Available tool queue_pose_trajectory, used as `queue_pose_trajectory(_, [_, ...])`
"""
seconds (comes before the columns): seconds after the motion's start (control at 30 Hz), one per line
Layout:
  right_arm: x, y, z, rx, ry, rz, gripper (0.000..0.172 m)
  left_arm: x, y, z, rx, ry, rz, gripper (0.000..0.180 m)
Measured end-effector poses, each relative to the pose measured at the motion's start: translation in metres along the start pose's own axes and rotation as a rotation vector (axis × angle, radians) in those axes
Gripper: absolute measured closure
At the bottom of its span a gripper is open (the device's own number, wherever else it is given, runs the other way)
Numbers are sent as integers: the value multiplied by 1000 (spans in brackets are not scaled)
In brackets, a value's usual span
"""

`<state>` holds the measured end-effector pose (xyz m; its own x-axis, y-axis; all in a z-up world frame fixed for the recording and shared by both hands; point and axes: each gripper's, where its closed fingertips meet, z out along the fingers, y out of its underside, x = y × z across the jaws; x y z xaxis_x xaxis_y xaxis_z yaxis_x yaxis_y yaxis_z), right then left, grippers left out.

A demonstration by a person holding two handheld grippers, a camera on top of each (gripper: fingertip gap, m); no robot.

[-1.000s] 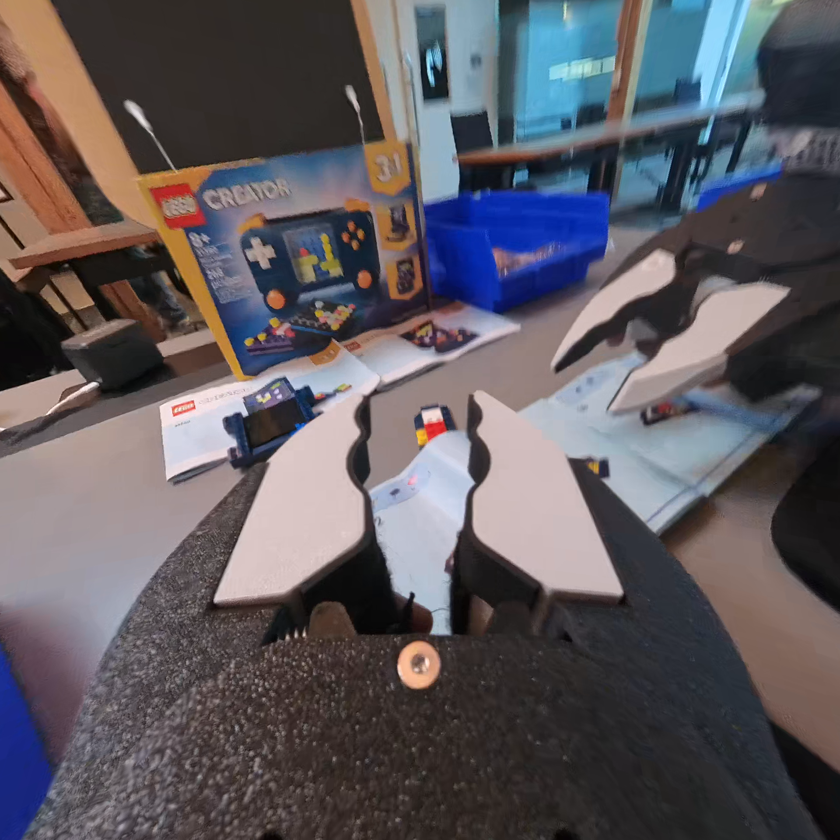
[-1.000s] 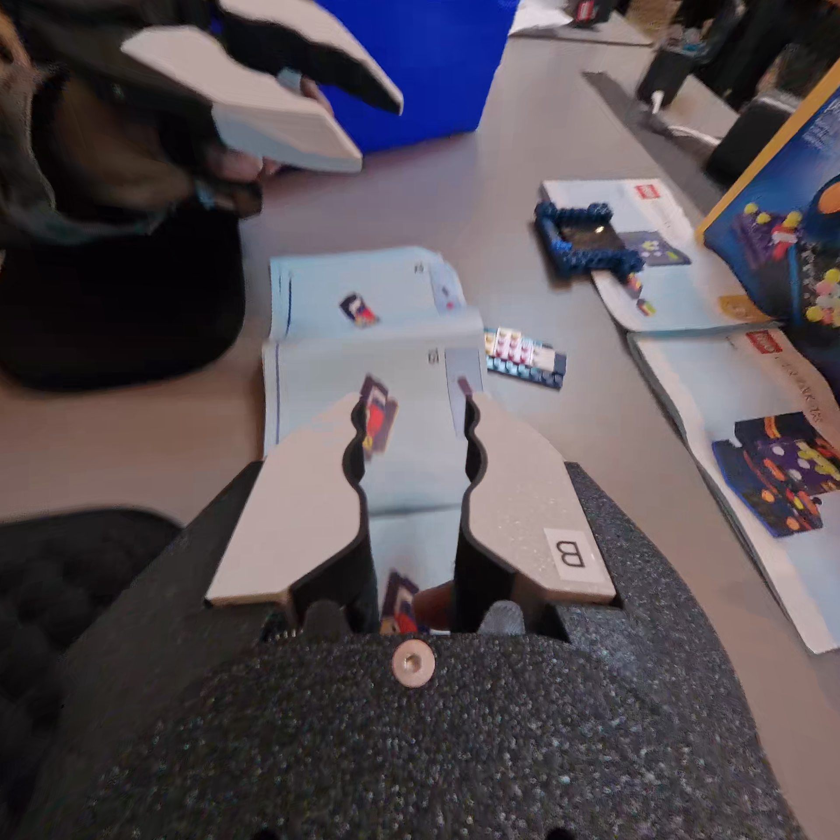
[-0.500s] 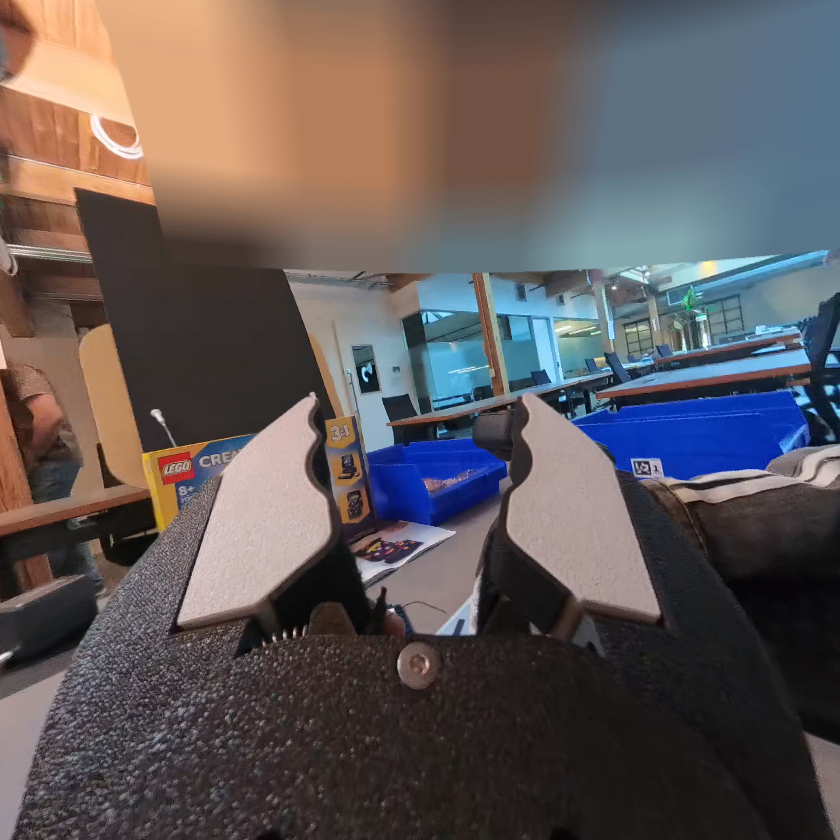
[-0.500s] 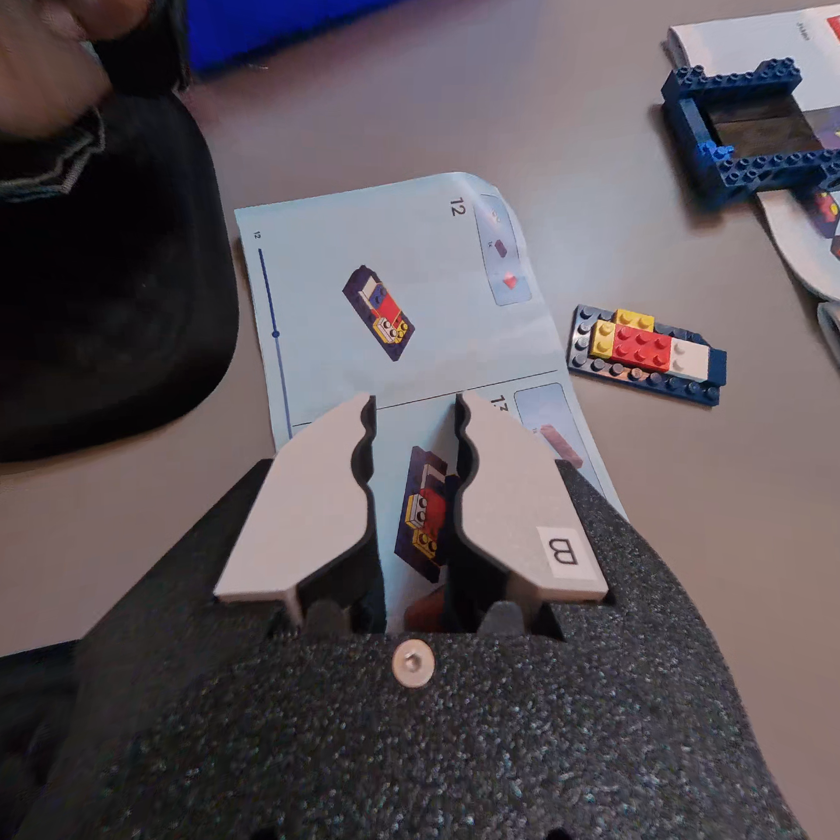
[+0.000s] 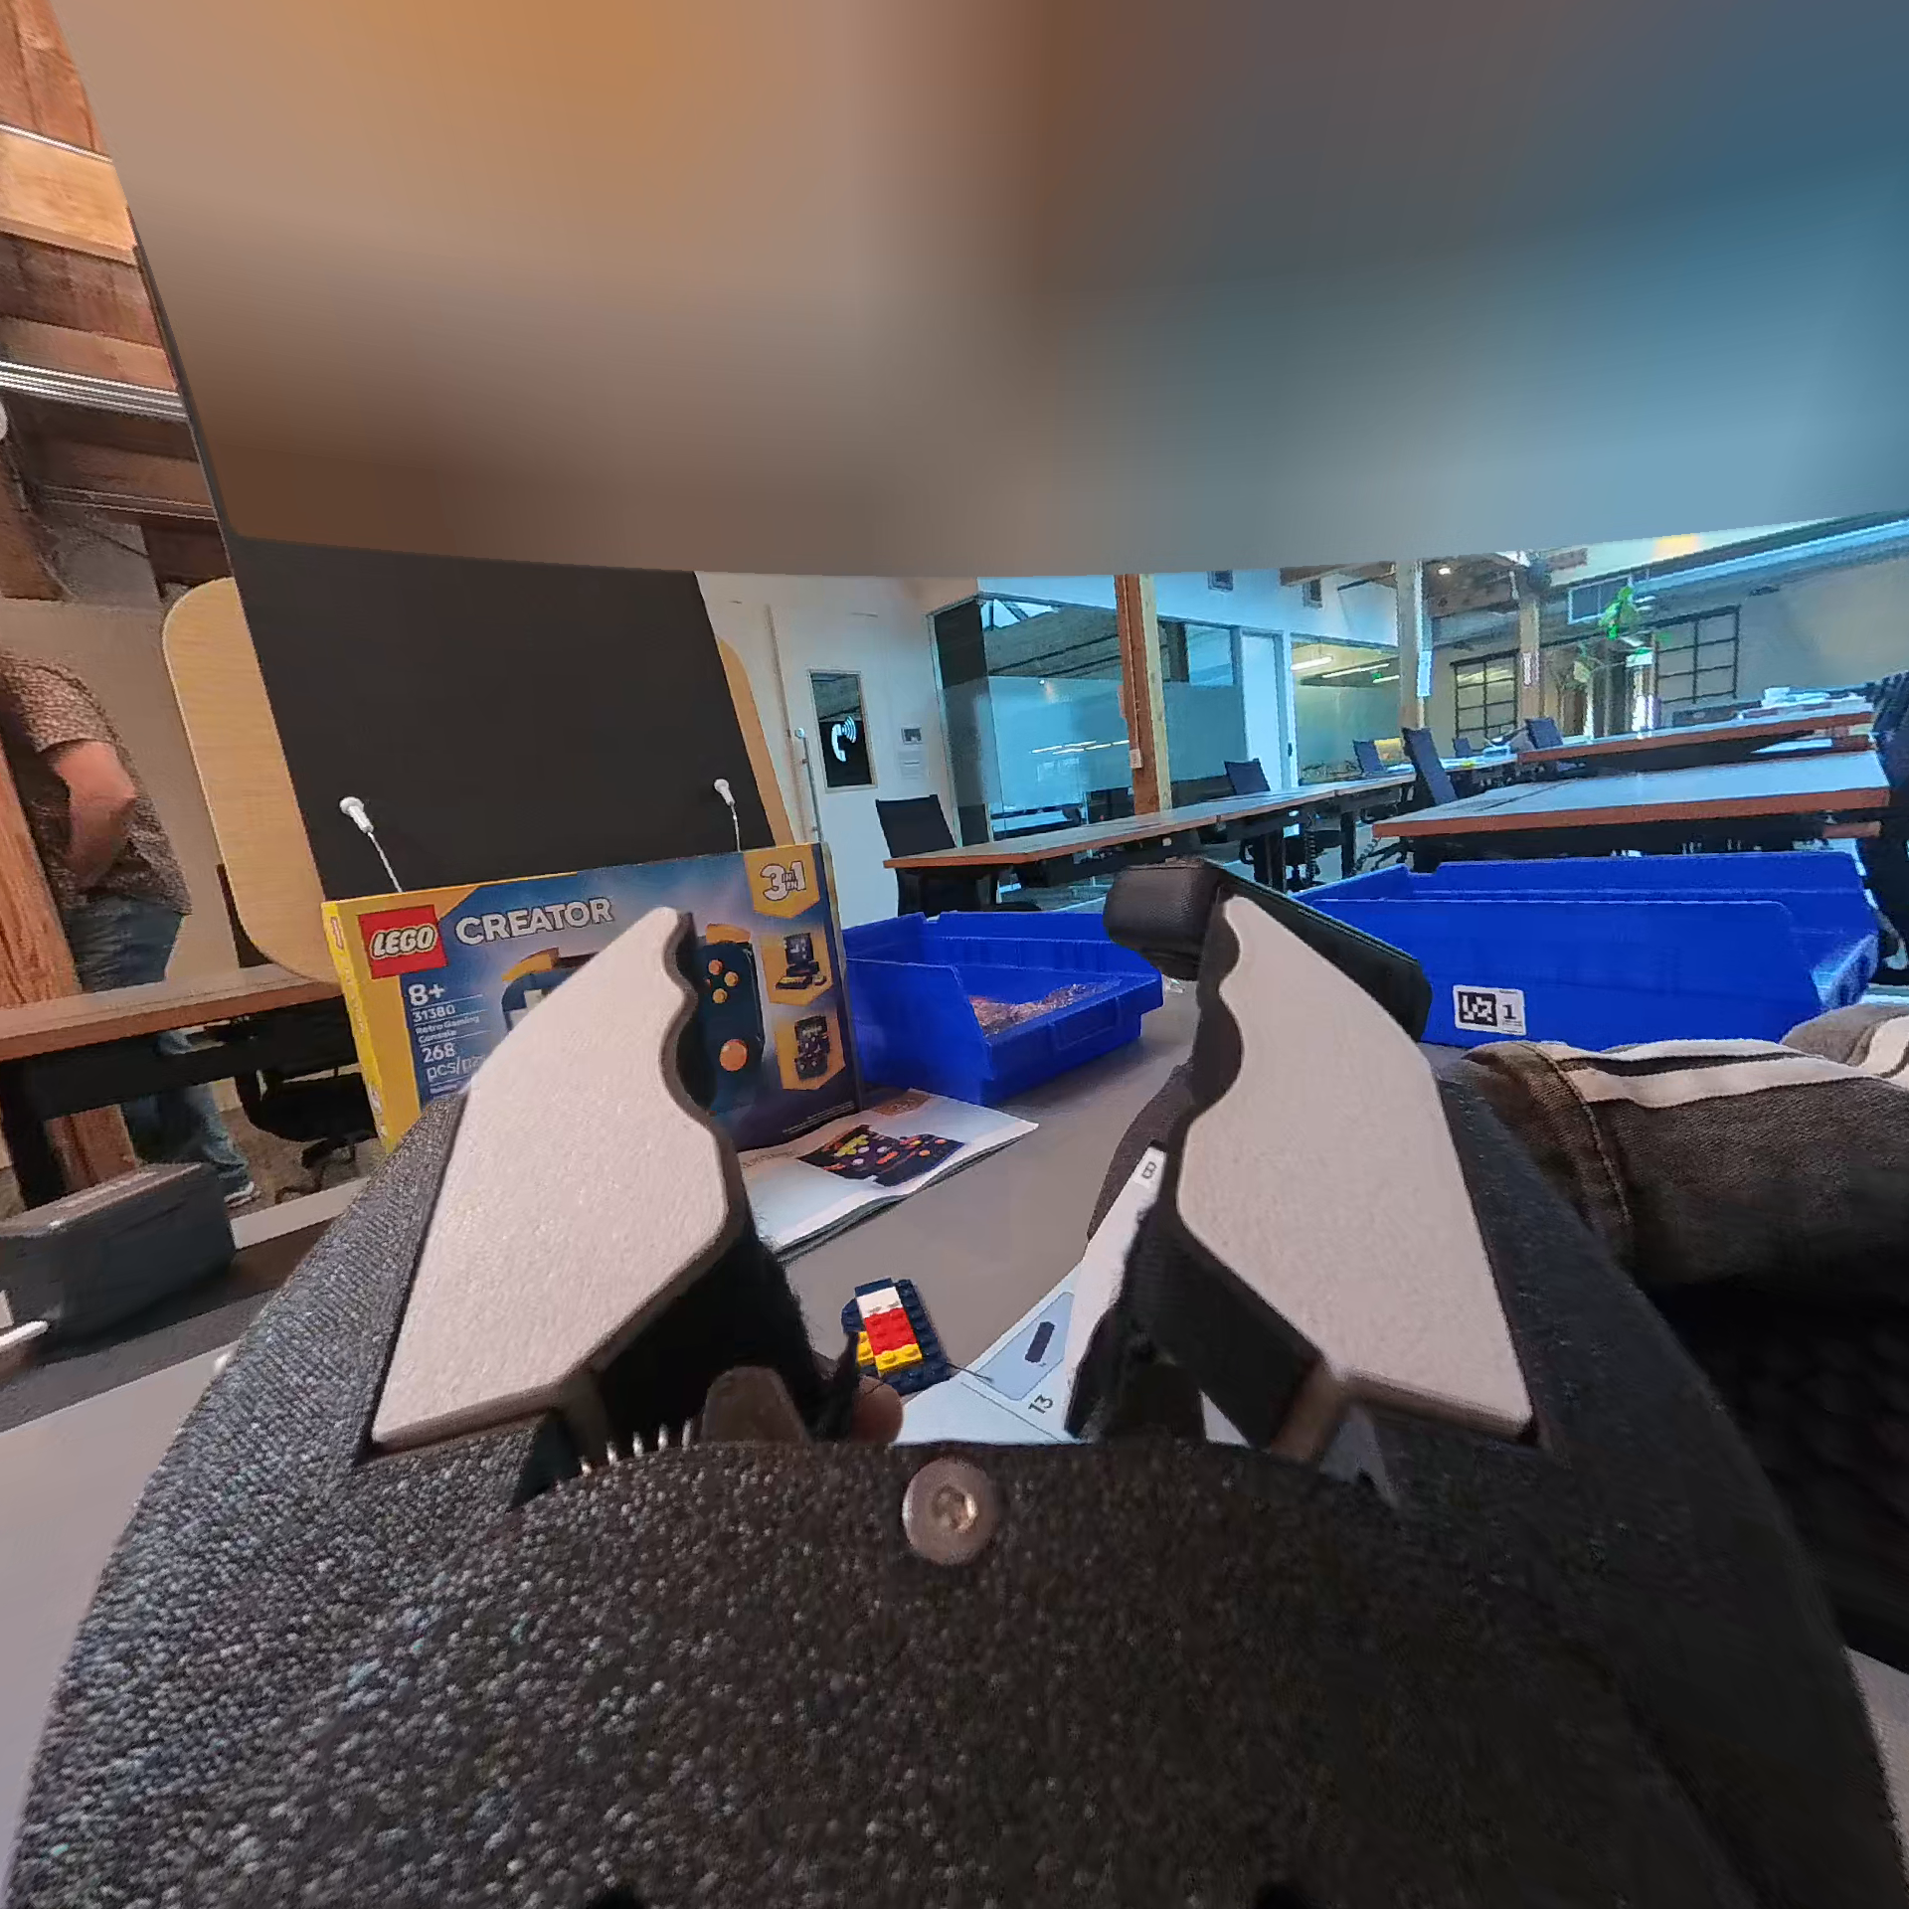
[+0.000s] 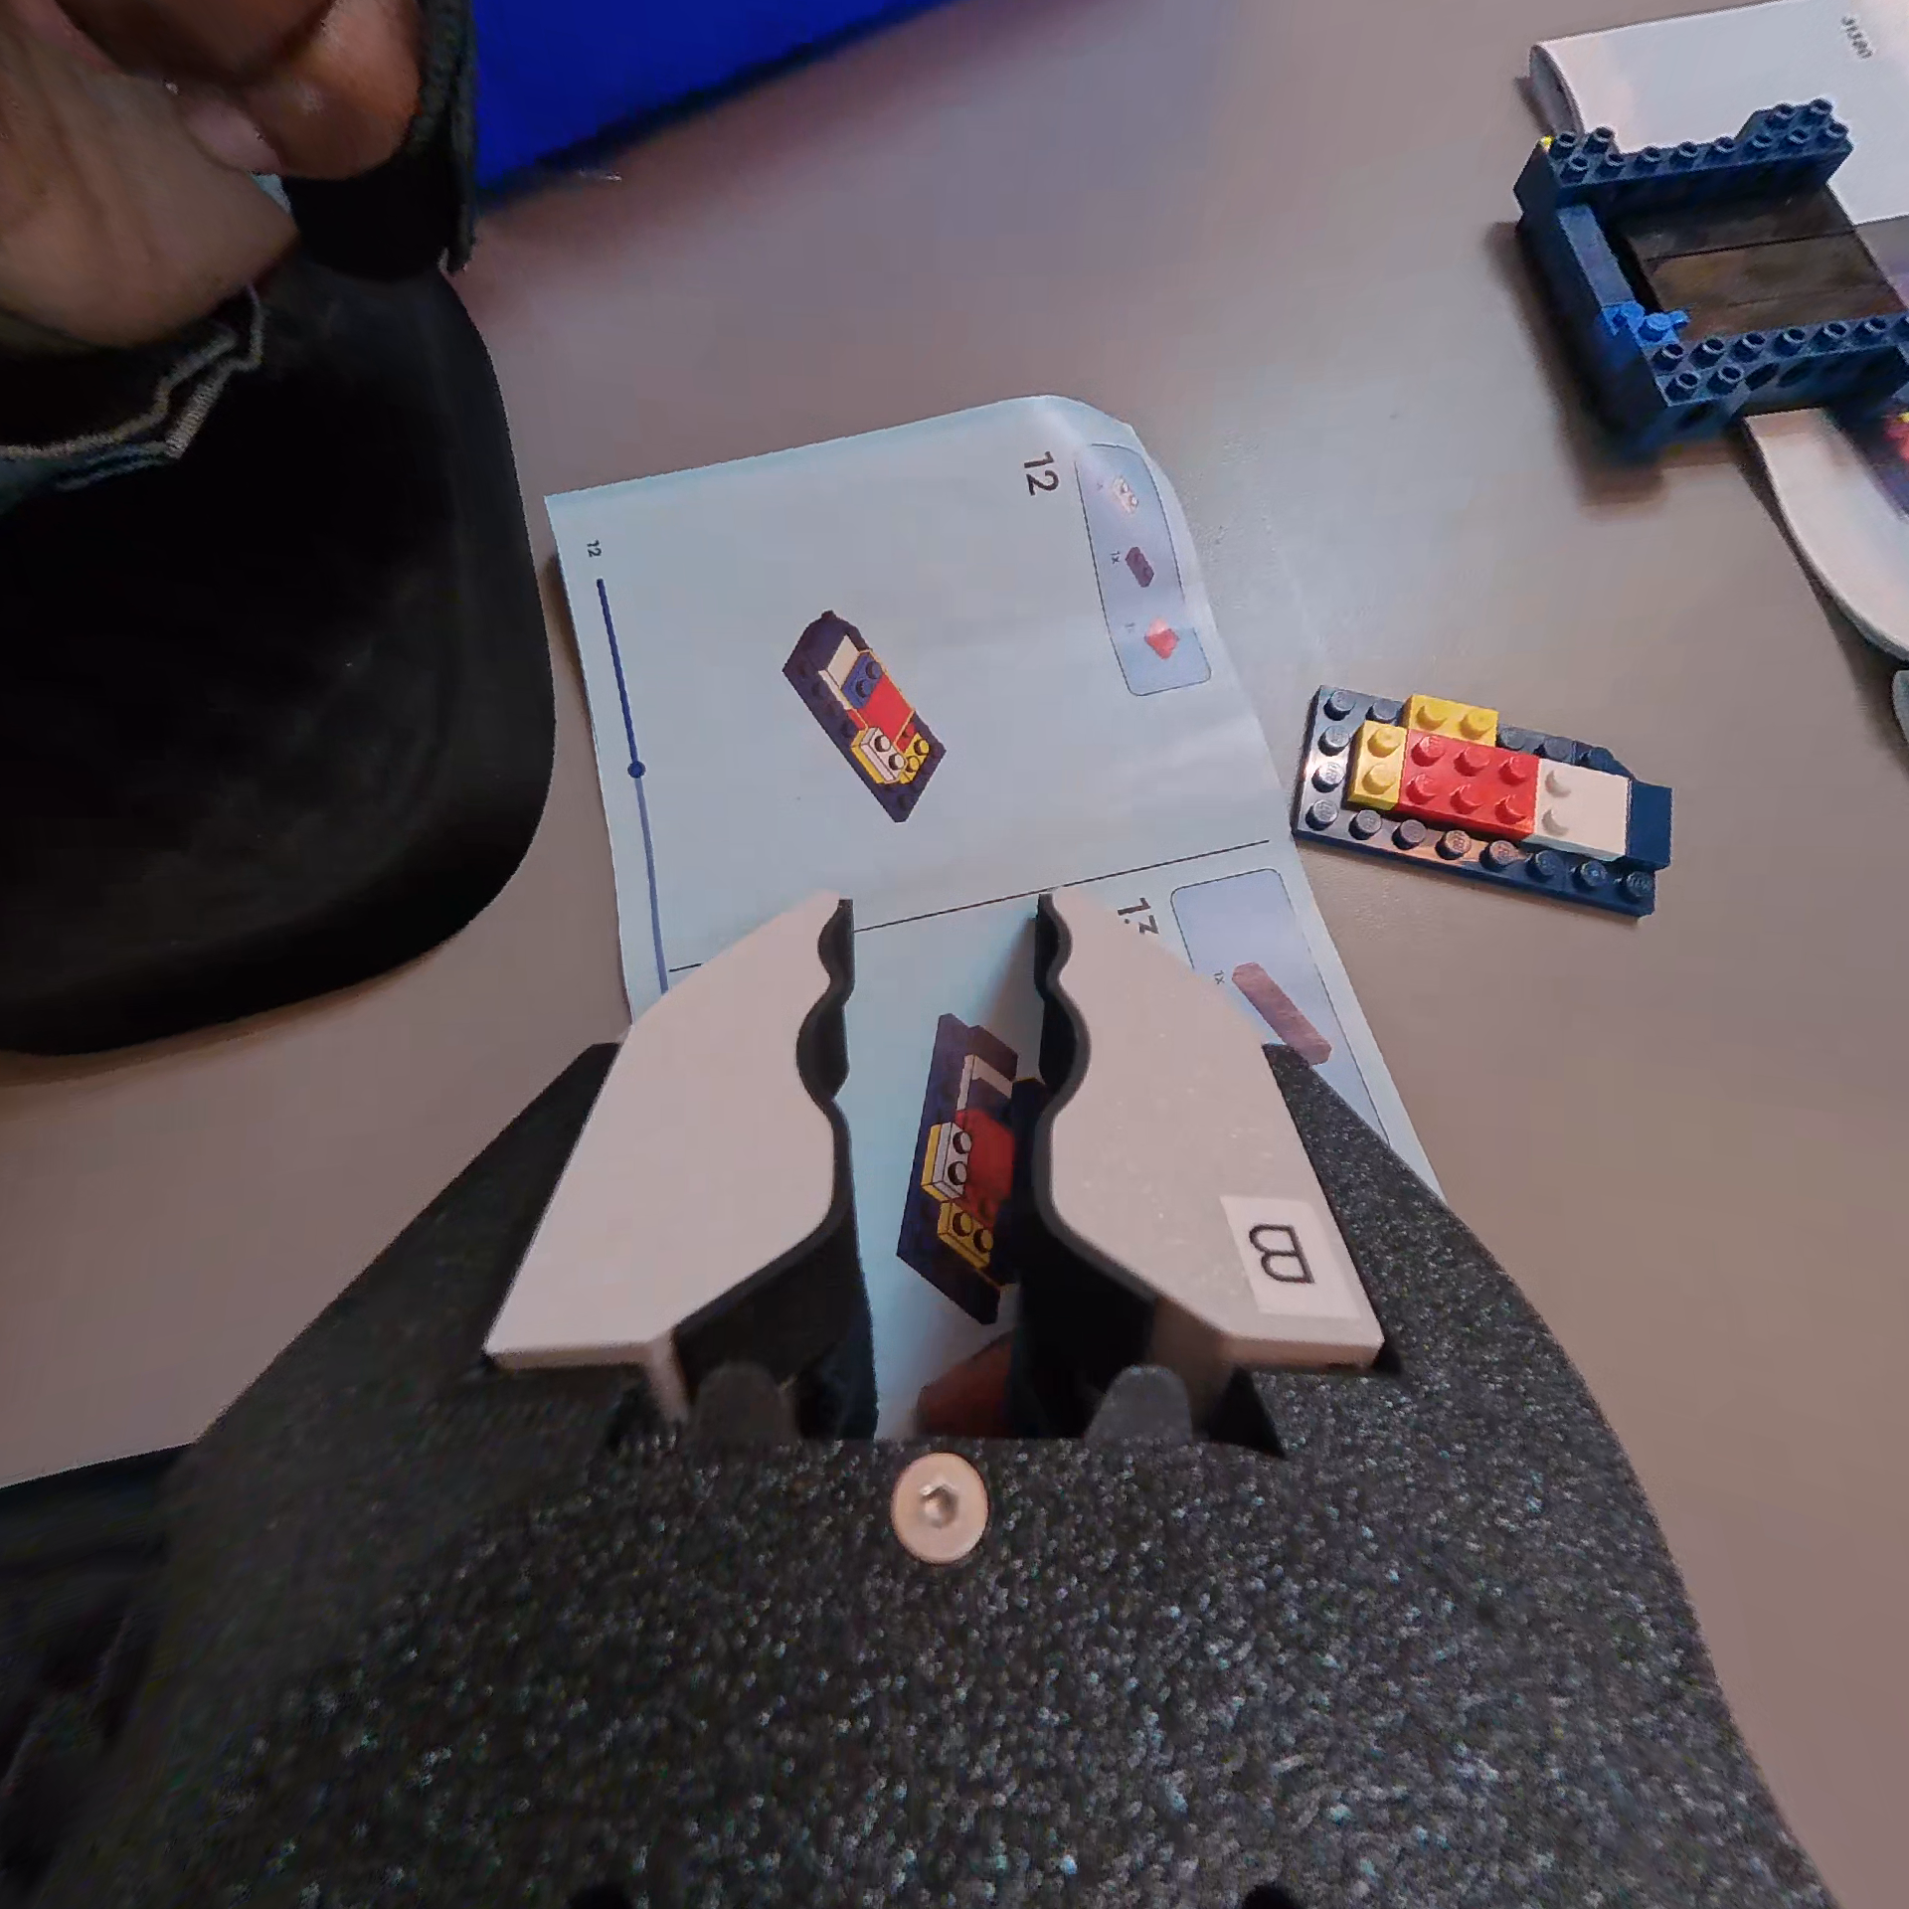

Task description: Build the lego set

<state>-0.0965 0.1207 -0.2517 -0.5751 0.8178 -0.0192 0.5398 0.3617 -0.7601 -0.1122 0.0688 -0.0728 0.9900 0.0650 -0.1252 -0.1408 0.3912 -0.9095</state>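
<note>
My left gripper (image 5: 950, 914) is wide open and holds nothing. It is raised and points level across the room, towards a blue bin (image 5: 992, 1002). Below it on the grey table lies a small brick build (image 5: 894, 1338), a dark blue plate with yellow, red and white bricks. My right gripper (image 6: 940, 901) is partly open and holds nothing. It hovers over a light blue instruction page (image 6: 909, 579), and the same brick build (image 6: 1467, 795) lies to its right, beside the page. One white finger of the right gripper (image 5: 1126, 1219) also shows in the left wrist view.
A dark blue brick frame (image 6: 1704, 258) sits on a booklet at the far right. A black rounded object (image 6: 238, 671) and a person's hand (image 6: 134, 134) are at the left. A toy box (image 5: 465, 961), an open booklet (image 5: 888, 1147) and a larger blue bin (image 5: 1612, 940) stand farther back. Some 20 centimetres of space lies between my two pairs of fingers.
My left gripper has tilted up from the table to face the room, and its jaws have opened wide. My right gripper has come down closer to the page, with its jaws slightly narrower.
</note>
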Motion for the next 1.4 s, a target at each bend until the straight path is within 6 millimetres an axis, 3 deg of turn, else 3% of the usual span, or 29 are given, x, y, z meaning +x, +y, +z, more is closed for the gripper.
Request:
queue_pose_trajectory(0.4, [-1,-1,-1,10,-50,43,136,8,18,6,-127,50,-22,109])
queue_pose_trajectory(0.47, [-1,-1,-1,11,-57,50,135,10,6,4,-104,70,-95,113])
queue_pose_trajectory(0.57, [-1,-1,-2,14,-66,61,135,9,-30,-14,-130,114,-99,123])
queue_pose_trajectory(0.63, [-1,-1,-2,15,-72,68,135,-20,-43,-40,-258,38,-12,130])
queue_pose_trajectory(0.7, [-1,-2,-2,17,-81,79,135,-62,-41,-77,-466,-66,16,129])
queue_pose_trajectory(0.8, [-1,-2,-2,19,-89,88,135,-134,-16,-137,-807,-271,-5,128])
queue_pose_trajectory(0.9, [-1,-2,-2,17,-82,73,134,-178,24,-178,-1157,-313,-45,138])
queue_pose_trajectory(1.03, [-4,-1,-2,14,-82,52,133,-203,72,-185,-1436,-237,-233,159])
queue_pose_trajectory(1.13, [-7,0,-3,13,-90,39,132,-224,98,-209,-1737,-291,-256,160])
queue_pose_trajectory(1.2, [-9,1,-4,12,-101,29,130,-236,107,-209,-1746,-336,-265,164])
queue_pose_trajectory(1.27, [-10,1,-5,13,-111,26,127,-234,115,-203,-1705,-323,-376,164])
queue_pose_trajectory(1.4, [-12,4,-7,10,-102,8,124,-238,126,-222,-1779,-354,-421,162])
